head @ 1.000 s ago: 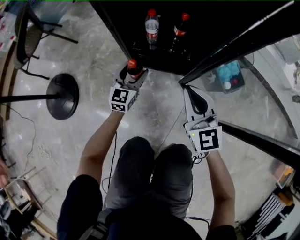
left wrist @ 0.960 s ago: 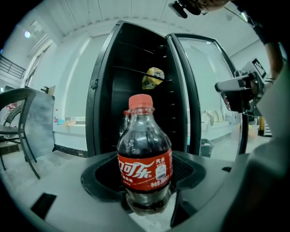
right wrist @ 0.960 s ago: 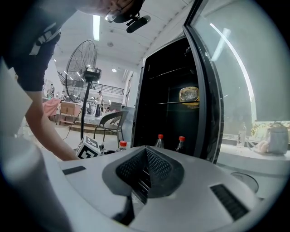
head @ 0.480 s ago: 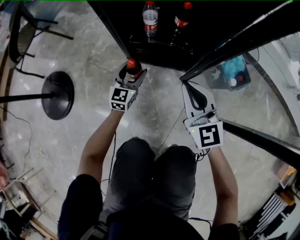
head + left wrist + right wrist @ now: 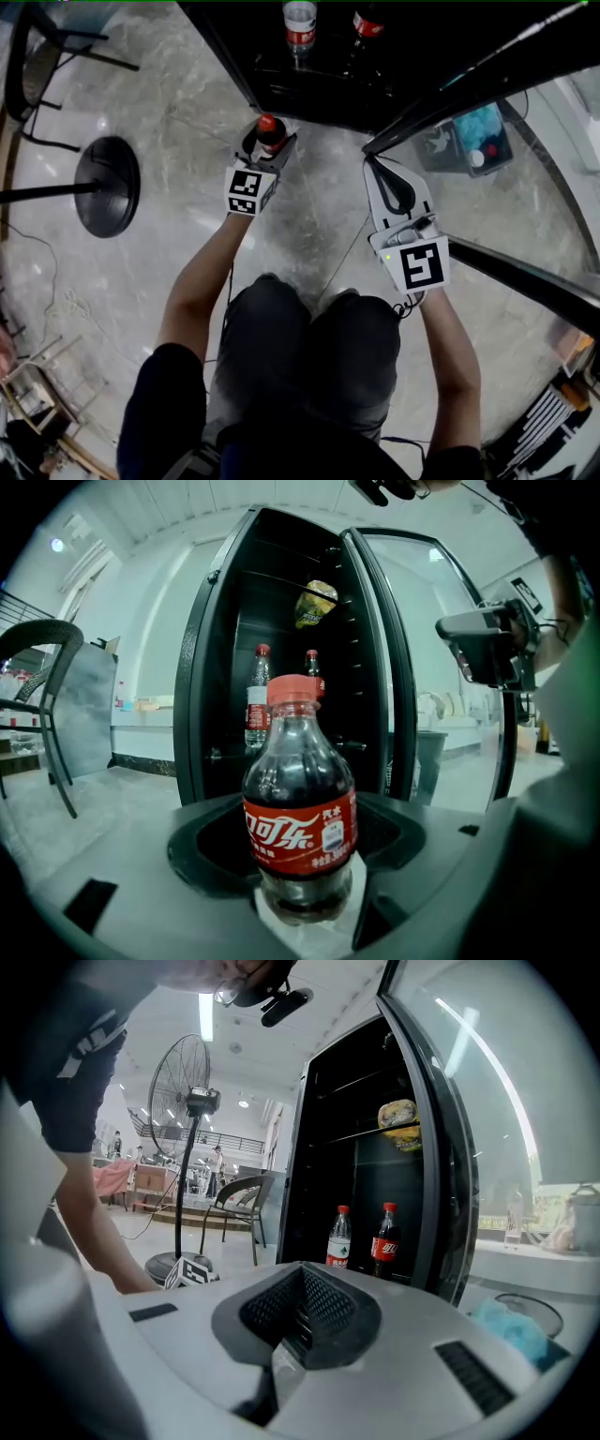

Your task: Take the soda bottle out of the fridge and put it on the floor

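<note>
soda bottle [image 5: 298, 799] held upright, red cap on top (long axis vertical), clamped by the left gripper [image 5: 265, 155], right gripper [image 5: 397, 200] pressed together, nothing held

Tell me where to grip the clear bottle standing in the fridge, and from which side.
Grip the clear bottle around its straight labelled body, coming in level through the open front of the fridge. It stands upright on the shelf with the dark soda bottle close beside it, so the gap on that side looks tight.
</note>
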`<state>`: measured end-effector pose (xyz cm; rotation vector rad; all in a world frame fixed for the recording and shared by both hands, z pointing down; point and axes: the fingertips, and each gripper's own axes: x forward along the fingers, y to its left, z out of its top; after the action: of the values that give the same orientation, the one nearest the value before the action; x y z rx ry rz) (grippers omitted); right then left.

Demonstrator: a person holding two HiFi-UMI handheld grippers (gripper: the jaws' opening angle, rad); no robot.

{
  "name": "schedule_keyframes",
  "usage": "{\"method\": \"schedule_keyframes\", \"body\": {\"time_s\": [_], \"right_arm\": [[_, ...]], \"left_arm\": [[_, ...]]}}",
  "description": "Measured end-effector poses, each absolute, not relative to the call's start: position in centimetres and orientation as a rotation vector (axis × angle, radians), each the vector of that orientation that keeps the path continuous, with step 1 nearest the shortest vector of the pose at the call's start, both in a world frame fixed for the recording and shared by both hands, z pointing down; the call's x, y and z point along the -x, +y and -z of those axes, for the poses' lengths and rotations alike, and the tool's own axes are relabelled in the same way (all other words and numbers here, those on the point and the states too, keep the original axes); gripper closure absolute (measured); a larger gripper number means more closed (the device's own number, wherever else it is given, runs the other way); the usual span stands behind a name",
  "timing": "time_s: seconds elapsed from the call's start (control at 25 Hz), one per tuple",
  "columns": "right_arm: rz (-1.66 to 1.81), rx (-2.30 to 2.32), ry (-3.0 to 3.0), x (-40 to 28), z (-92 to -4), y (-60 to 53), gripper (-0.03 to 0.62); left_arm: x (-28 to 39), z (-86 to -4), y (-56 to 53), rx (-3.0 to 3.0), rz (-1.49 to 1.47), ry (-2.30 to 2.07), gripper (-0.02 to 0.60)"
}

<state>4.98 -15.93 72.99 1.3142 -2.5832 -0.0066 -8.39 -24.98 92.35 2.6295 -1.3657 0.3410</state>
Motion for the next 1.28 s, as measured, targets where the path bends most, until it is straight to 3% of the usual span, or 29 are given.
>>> {"method": "schedule_keyframes", "body": {"time_s": [1.28], "right_arm": [[-0.001, -1.239, -2.586, -3.2, -83.4, -16.4, 0.576]], "left_arm": [[8.0, -107.4, -25.4, -2.516, -0.428, -1.364, 0.261]]}}
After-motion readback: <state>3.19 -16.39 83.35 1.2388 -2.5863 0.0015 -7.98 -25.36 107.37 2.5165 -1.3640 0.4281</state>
